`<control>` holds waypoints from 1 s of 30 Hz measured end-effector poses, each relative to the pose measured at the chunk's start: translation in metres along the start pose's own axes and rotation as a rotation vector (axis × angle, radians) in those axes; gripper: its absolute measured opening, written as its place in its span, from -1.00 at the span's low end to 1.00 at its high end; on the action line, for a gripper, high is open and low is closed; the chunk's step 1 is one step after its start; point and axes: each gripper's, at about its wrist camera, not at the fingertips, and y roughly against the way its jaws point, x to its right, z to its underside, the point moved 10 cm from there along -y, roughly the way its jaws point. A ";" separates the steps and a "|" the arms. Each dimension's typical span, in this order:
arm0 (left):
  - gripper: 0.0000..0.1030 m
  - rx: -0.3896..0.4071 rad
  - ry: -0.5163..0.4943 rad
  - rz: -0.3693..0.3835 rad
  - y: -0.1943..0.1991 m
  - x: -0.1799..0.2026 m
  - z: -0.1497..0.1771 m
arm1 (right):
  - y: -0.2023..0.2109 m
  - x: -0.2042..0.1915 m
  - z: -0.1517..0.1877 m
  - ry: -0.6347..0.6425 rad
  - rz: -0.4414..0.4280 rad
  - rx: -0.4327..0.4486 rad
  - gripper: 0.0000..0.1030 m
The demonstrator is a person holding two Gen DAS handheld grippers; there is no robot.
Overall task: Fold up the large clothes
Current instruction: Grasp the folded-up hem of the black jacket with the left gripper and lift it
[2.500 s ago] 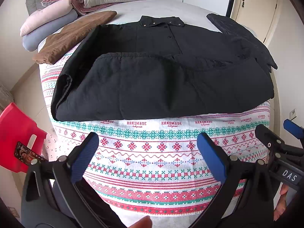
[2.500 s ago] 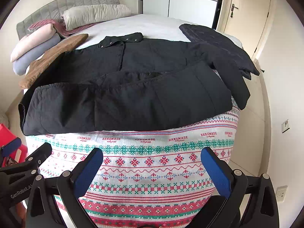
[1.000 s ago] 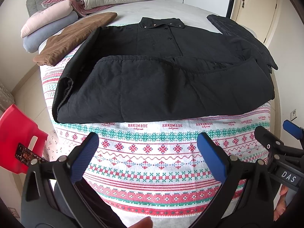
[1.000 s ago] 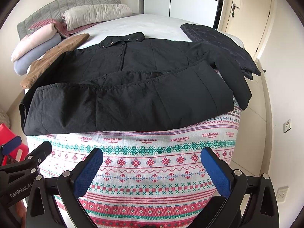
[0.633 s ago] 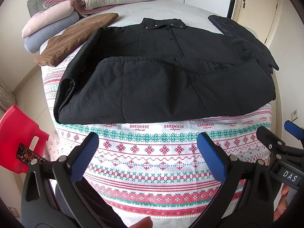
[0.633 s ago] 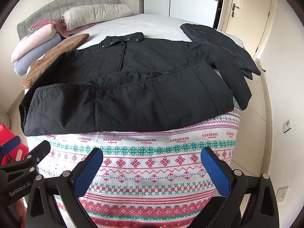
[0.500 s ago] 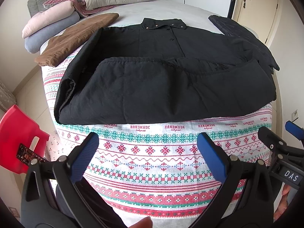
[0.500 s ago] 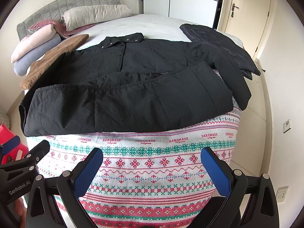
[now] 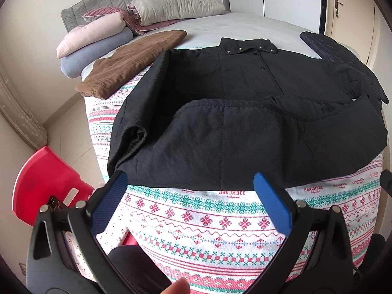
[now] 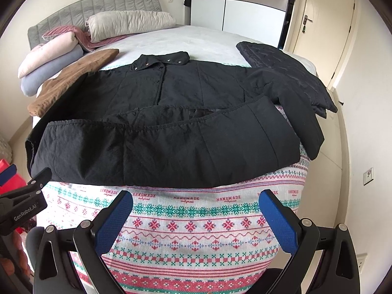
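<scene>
While the black coat lies spread on the patterned blanket with its hem turned up toward the collar, both the left gripper and right gripper hover short of it, fingers wide apart and empty. It looks thick, soft and floppy, fairly heavy. The folded near edge at its two corners seems the best hold.
</scene>
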 end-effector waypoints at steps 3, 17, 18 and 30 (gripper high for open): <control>0.99 -0.016 0.032 0.003 -0.012 -0.015 -0.004 | -0.004 0.000 -0.002 -0.001 -0.009 0.000 1.00; 0.54 0.012 0.150 0.062 -0.064 -0.077 -0.027 | -0.027 -0.005 -0.010 0.008 -0.080 -0.035 1.00; 0.48 0.007 0.156 0.062 -0.068 -0.081 -0.029 | -0.029 -0.005 -0.011 0.007 -0.081 -0.039 1.00; -0.81 0.185 0.160 -0.137 -0.057 -0.182 -0.131 | -0.055 -0.001 -0.030 0.026 -0.058 -0.060 1.00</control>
